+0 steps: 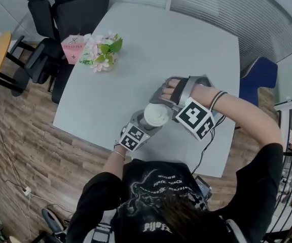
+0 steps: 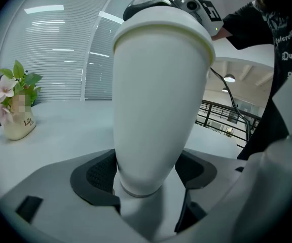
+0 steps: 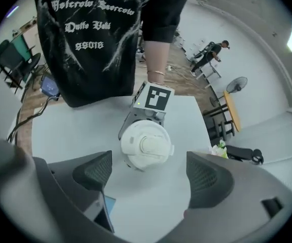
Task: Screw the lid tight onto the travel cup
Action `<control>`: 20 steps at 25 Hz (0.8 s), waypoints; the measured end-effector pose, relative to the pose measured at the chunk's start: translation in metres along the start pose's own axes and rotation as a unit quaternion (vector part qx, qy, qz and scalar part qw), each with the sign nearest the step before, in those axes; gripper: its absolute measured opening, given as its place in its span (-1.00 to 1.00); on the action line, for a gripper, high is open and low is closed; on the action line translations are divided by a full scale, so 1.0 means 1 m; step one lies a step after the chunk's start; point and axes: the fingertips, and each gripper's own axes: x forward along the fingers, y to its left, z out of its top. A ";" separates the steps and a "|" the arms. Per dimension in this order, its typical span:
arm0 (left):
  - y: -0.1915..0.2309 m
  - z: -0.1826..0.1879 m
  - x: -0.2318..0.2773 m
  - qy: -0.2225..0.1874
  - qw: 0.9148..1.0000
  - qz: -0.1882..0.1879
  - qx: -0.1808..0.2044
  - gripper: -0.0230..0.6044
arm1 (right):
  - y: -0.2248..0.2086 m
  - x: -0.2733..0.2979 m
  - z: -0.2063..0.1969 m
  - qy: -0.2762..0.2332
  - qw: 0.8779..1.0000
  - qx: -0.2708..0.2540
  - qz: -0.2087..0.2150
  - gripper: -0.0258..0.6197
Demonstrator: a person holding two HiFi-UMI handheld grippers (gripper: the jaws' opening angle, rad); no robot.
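Travel cup (image 2: 158,110) stands upright, gripped by left gripper (image 2: 145,178); right gripper (image 3: 148,177) jaws spread, empty.

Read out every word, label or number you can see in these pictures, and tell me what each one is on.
"Lif": on the vase of flowers; the word's end curves out of sight.
Pink box: dark print, too small to read.
Black shirt: three lines of ornate white lettering, too stylised to read for sure.
White cup: no lettering shows.
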 end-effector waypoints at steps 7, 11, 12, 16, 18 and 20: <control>-0.002 0.001 0.001 0.004 1.000 -0.010 -0.001 0.28 | 0.007 0.021 0.012 -0.024 0.994 -0.102 0.042 0.52; 0.001 0.003 0.002 0.001 1.000 0.001 -0.016 0.28 | 0.010 0.029 0.022 -0.047 0.989 -0.131 0.058 0.50; 0.001 0.003 0.002 0.003 1.000 -0.001 -0.014 0.28 | 0.012 0.033 0.021 -0.045 0.986 -0.150 0.060 0.48; 0.000 0.000 0.001 0.010 1.000 -0.015 -0.004 0.28 | 0.014 0.039 0.019 -0.038 0.978 -0.194 0.062 0.44; 0.001 0.000 0.000 0.010 1.000 -0.014 -0.004 0.28 | 0.013 0.040 0.019 -0.037 0.979 -0.190 0.064 0.44; 0.001 -0.001 0.001 0.012 1.000 -0.012 -0.001 0.28 | 0.014 0.040 0.020 -0.039 0.982 -0.172 0.067 0.43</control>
